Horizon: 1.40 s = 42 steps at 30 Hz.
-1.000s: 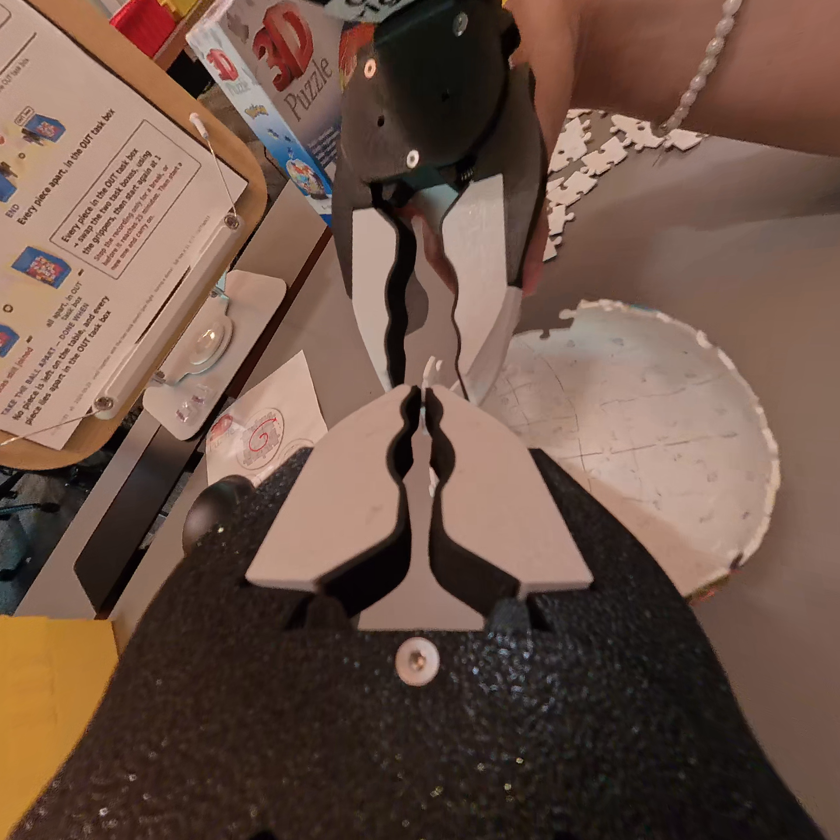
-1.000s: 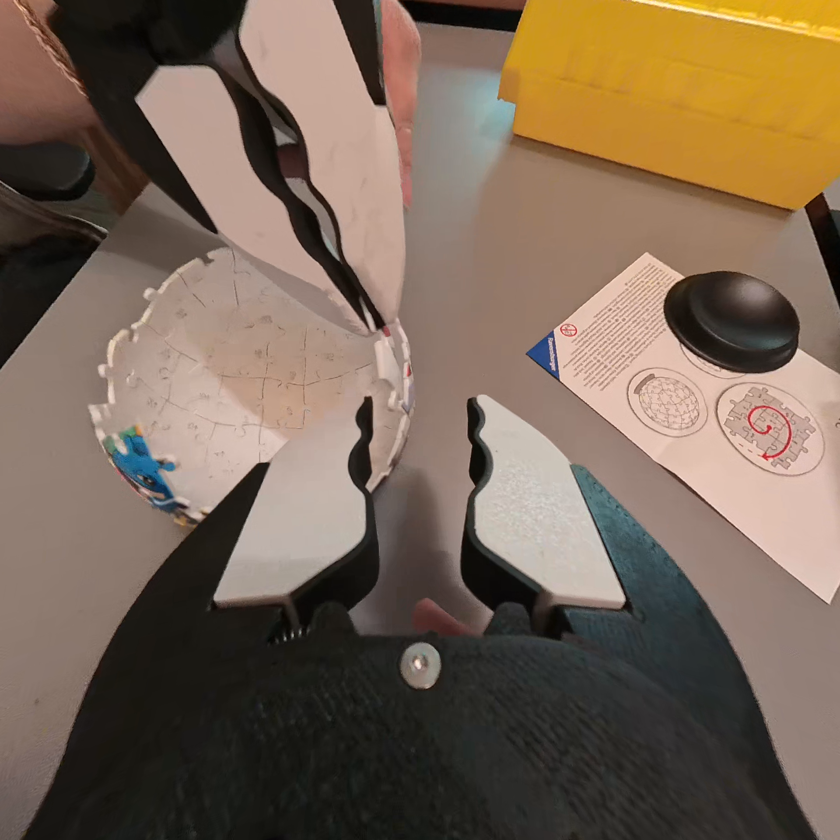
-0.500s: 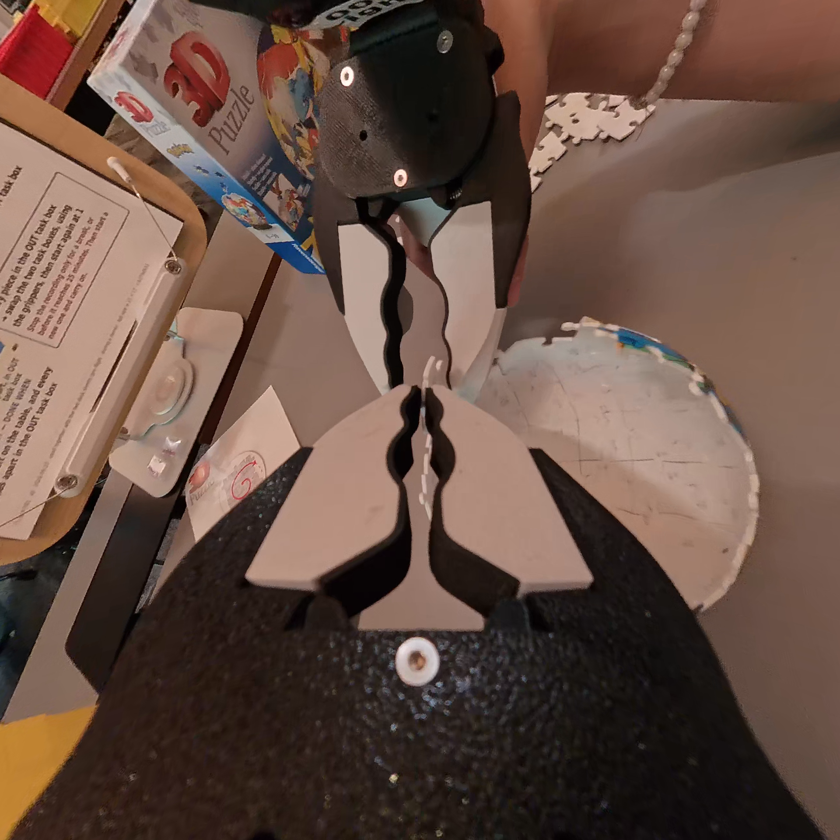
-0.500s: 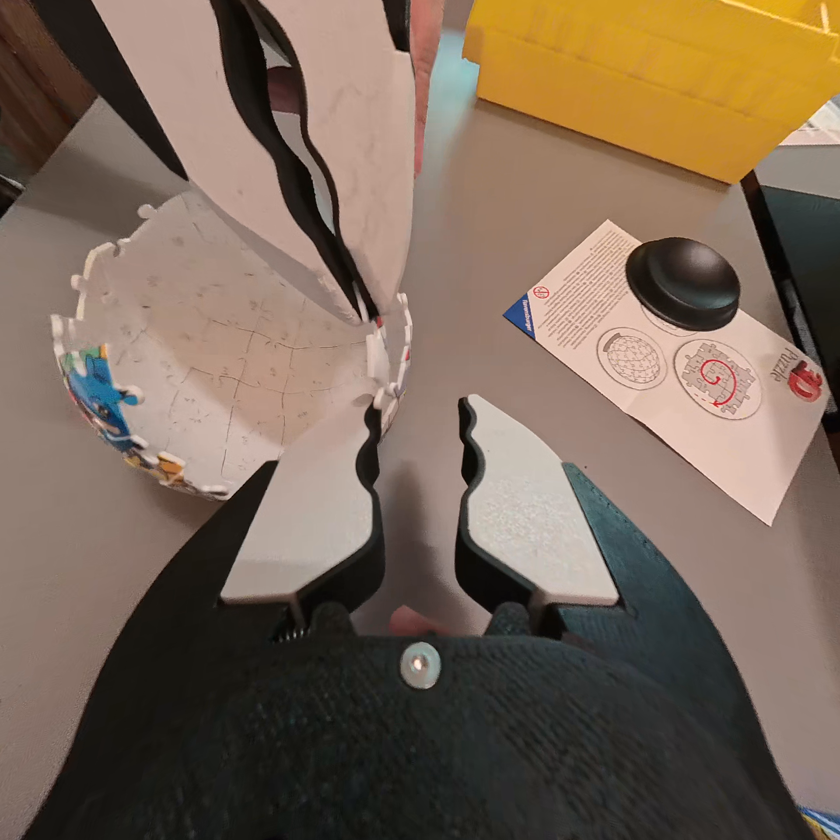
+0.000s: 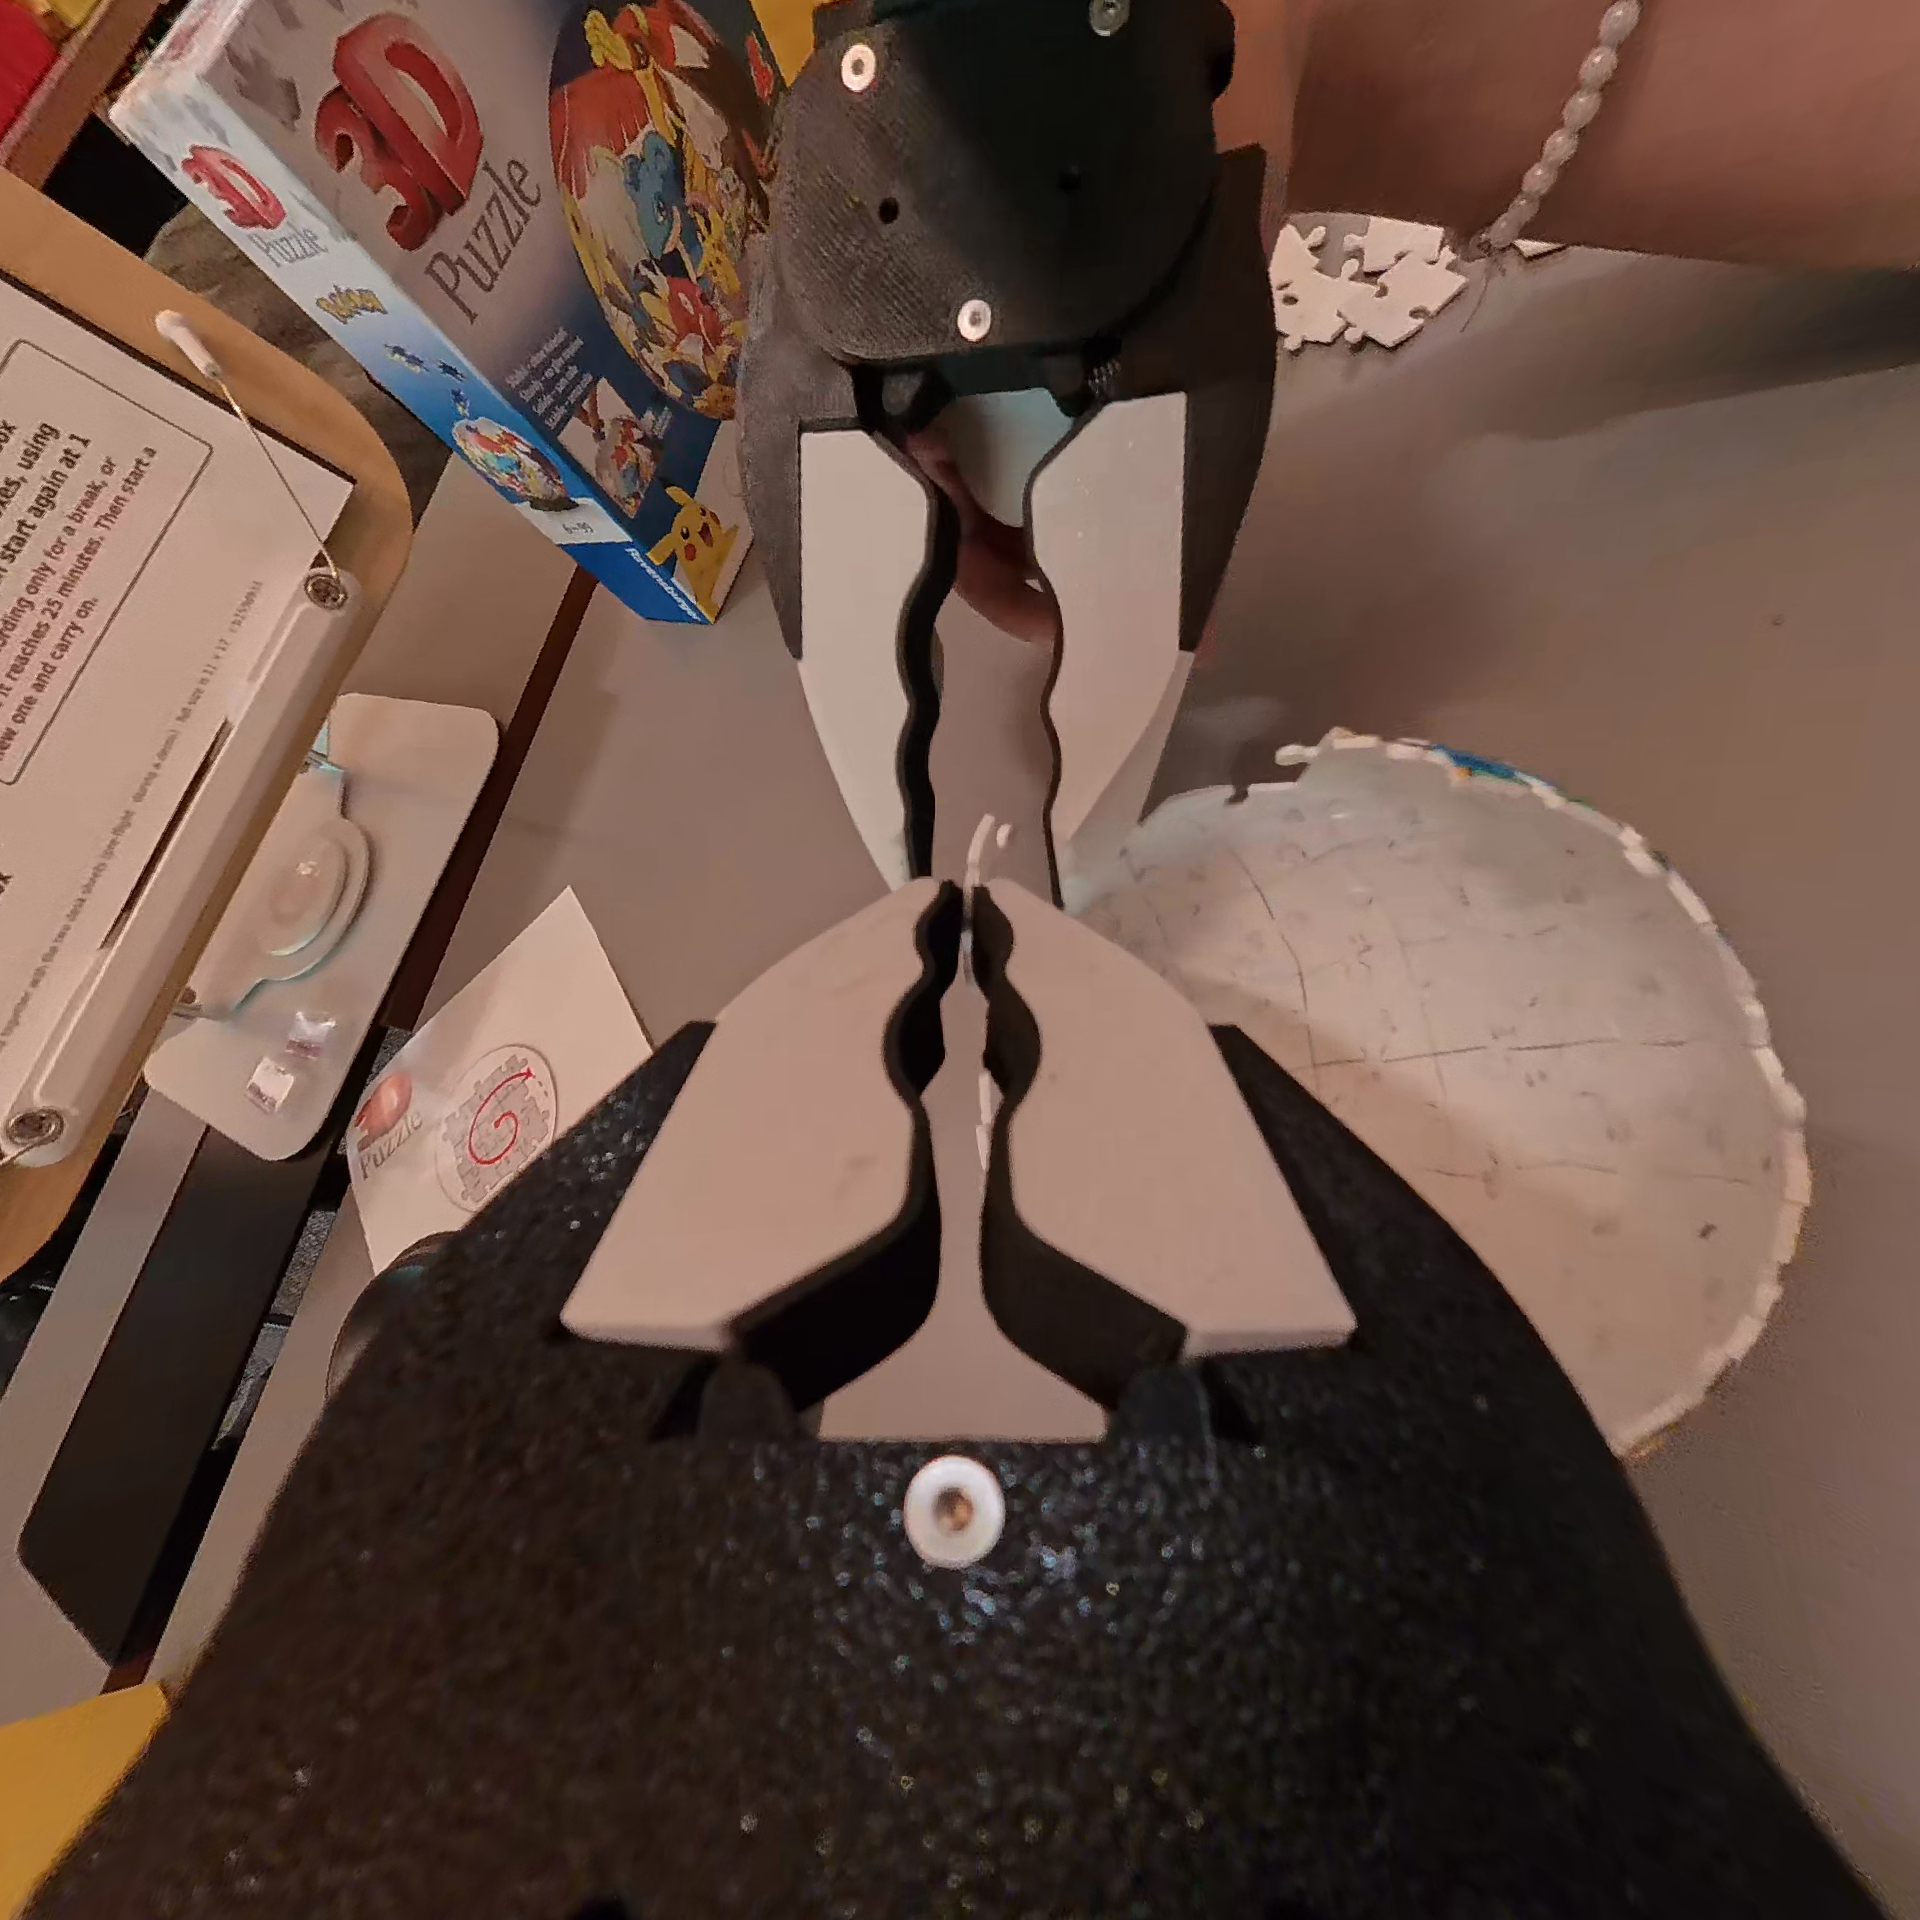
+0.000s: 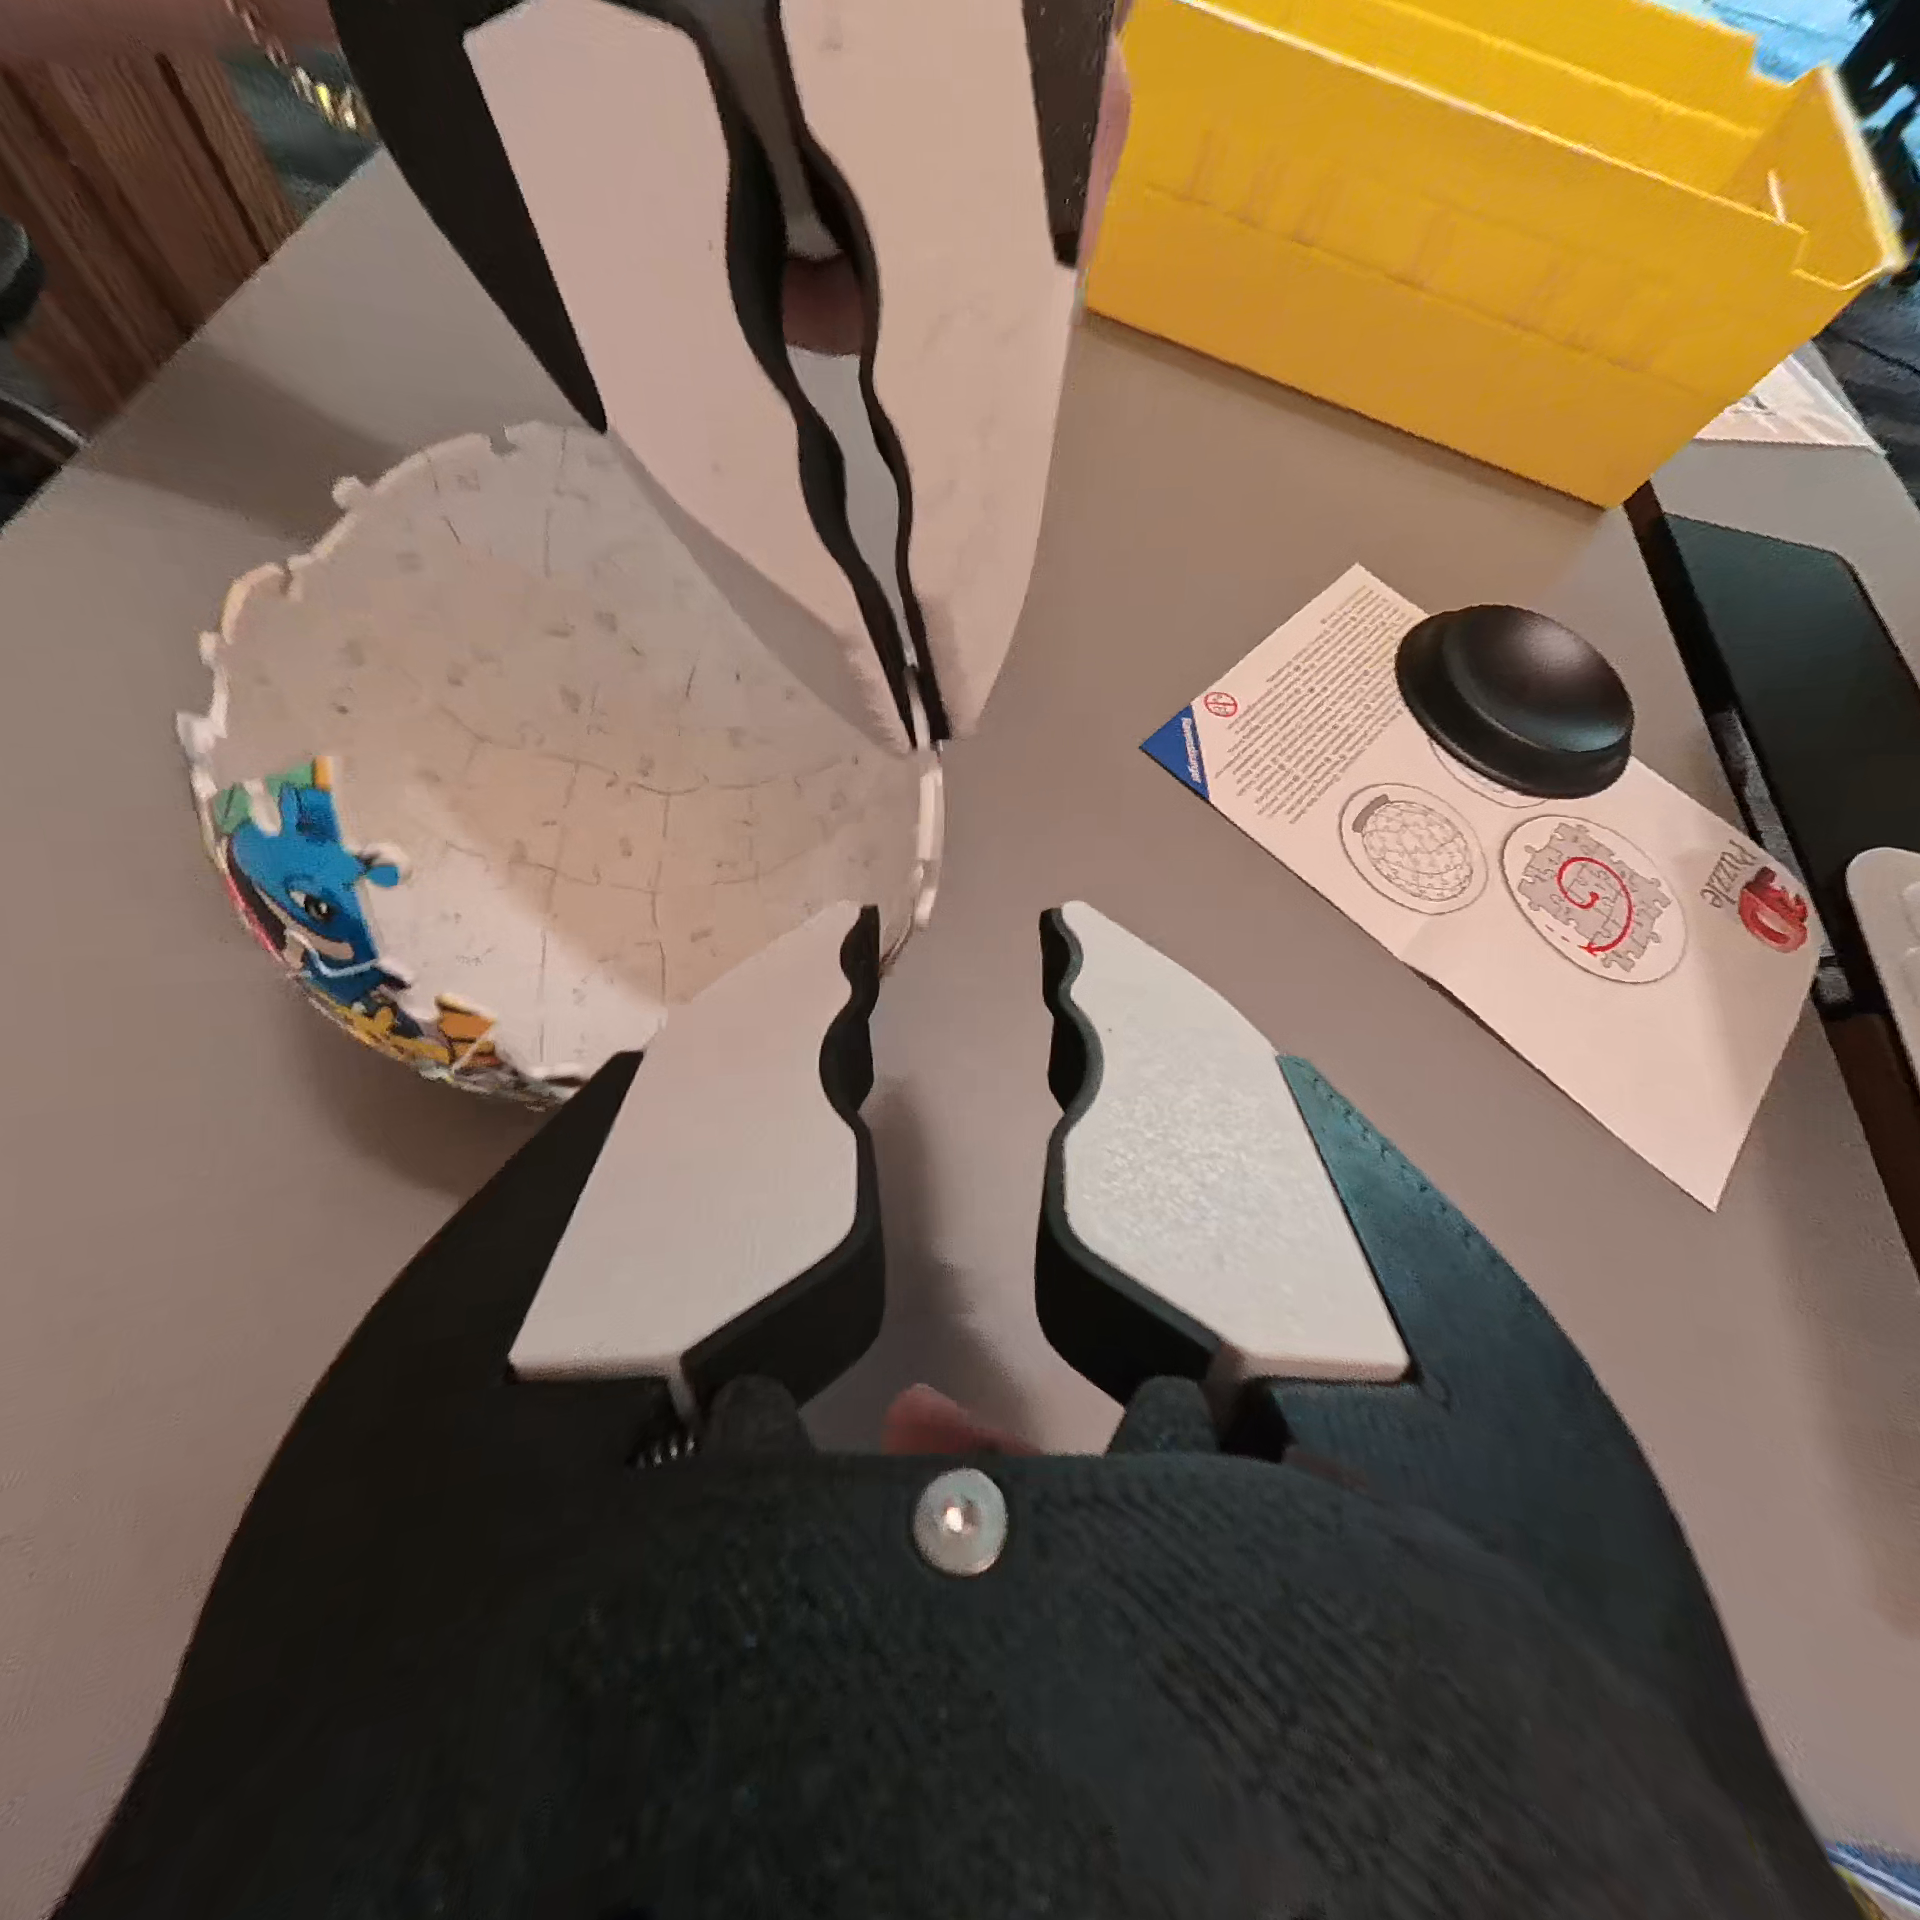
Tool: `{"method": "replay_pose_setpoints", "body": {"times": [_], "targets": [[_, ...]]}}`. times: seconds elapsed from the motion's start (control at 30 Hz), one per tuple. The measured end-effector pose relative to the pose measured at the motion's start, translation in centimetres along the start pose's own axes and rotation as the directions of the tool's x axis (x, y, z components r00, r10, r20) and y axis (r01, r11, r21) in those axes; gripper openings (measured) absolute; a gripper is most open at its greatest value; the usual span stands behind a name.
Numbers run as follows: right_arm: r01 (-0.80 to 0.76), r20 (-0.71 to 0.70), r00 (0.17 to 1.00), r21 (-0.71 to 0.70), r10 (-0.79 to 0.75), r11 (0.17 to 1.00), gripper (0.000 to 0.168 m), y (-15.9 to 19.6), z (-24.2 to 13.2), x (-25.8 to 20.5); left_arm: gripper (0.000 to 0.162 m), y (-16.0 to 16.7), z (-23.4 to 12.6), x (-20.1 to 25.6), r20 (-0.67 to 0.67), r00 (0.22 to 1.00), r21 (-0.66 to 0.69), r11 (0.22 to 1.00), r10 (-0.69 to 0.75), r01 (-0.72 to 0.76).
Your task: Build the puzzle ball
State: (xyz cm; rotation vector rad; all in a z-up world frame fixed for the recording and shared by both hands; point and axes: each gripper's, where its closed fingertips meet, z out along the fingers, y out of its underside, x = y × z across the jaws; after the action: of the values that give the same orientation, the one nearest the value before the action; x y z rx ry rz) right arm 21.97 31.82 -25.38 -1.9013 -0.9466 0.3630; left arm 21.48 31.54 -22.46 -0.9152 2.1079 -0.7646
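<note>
The half-built puzzle ball (image 6: 582, 769) lies on the grey table as a white bowl with a jagged rim and a coloured outside; it also shows in the left wrist view (image 5: 1455, 1049). My left gripper (image 5: 964, 902) is shut on a thin white puzzle piece (image 5: 983, 836), seen edge-on. In the right wrist view the left gripper (image 6: 921, 731) has its tips right at the bowl's far right rim; I cannot tell if the piece is joined to it. My right gripper (image 6: 956, 920) is open and empty, tip to tip with the left one, just beside the rim.
A puzzle box (image 5: 499, 291), a clipboard with a sheet (image 5: 156, 623) and loose white pieces (image 5: 1361, 281) lie beyond the grippers. A leaflet (image 6: 1507, 914) with a black stand (image 6: 1517, 696) on it lies right of the ball. A yellow bin (image 6: 1455, 239) stands behind.
Both grippers have risen and tilted a little above the table, and the ball's coloured outside shows more. The left stays shut on the piece; the right stays open.
</note>
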Motion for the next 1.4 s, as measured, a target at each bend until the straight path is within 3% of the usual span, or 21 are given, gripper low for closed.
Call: {"method": "replay_pose_setpoints", "body": {"times": [0.57,0.83,1.4], "targets": [[0.104,0.001,0.995,-0.028,-0.104,0.994,0.029,0.0,1.6,-0.7,0.002,1.0,-0.3,0.1,-0.034,0.998,0.023,0.999,-0.047,0.048],[0.097,-0.008,0.995,-0.041,-0.098,0.994,0.021,0.3,2.0,-0.3,0.002,0.3,-1.0,0.4,-0.04,0.998,0.074,0.996,-0.044,0.047],[0.06,0.034,0.998,0.027,-0.061,0.998,0.026,-0.5,2.0,-0.8,0.002,1.3,-0.3,0.0,-0.047,0.999,0.062,0.998,-0.027,0.03]]}}
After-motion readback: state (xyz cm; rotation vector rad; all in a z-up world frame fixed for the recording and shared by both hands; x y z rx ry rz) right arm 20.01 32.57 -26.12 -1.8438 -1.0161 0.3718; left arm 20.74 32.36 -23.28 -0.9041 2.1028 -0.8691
